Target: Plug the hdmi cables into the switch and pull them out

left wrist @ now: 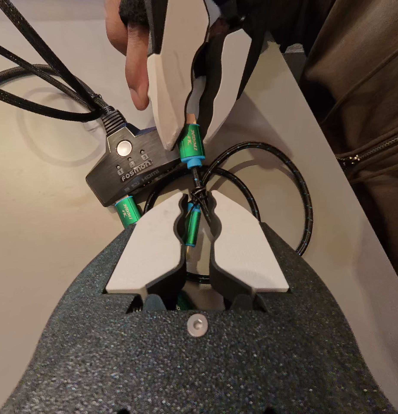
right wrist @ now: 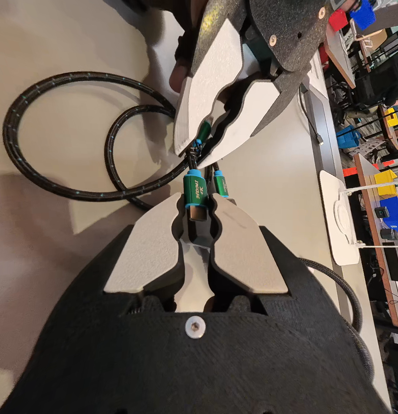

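The left gripper (left wrist: 197, 197) is closed on 1 green plug (left wrist: 192, 226) and its bundled cable. The right gripper (right wrist: 194, 197) clamps a 2nd green plug (right wrist: 195, 192). Beyond, a 3rd green plug (left wrist: 126, 212) sits in 1 black switch box (left wrist: 126, 165) on the table (left wrist: 36, 246).

On the table (left wrist: 47, 246), the switch box (left wrist: 130, 170) lies left of the coiled cable (left wrist: 303, 197), one plug (left wrist: 127, 212) in its near edge.
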`<action>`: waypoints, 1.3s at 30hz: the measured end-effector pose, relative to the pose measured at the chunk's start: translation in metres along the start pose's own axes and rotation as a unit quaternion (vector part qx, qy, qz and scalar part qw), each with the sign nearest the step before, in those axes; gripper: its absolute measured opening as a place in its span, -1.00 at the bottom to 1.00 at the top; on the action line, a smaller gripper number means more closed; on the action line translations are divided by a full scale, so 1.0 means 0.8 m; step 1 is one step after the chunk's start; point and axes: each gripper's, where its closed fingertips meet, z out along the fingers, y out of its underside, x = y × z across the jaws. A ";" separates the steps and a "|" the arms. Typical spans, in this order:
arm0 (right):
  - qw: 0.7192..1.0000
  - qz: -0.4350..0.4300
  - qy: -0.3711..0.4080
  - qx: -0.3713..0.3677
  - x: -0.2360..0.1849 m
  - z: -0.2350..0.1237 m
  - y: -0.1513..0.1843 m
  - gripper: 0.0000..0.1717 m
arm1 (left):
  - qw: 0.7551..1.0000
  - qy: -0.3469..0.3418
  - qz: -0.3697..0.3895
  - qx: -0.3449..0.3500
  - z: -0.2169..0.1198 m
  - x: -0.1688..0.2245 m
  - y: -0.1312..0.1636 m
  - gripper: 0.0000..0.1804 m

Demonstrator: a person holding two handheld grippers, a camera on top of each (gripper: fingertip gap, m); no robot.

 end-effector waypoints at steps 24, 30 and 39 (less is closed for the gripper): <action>0.998 -0.020 0.058 0.025 0.011 0.008 -0.007 -0.79 | 0.998 -0.033 -0.041 0.046 0.010 -0.014 -0.016 -0.89; 0.996 -0.057 0.069 0.029 0.011 0.001 -0.006 -0.79 | 0.996 -0.024 -0.081 0.017 0.009 -0.014 -0.007 -0.90; 0.996 -0.066 0.064 -0.015 0.025 -0.029 0.043 -0.42 | 0.989 -0.064 -0.134 -0.020 -0.003 -0.022 -0.001 -0.90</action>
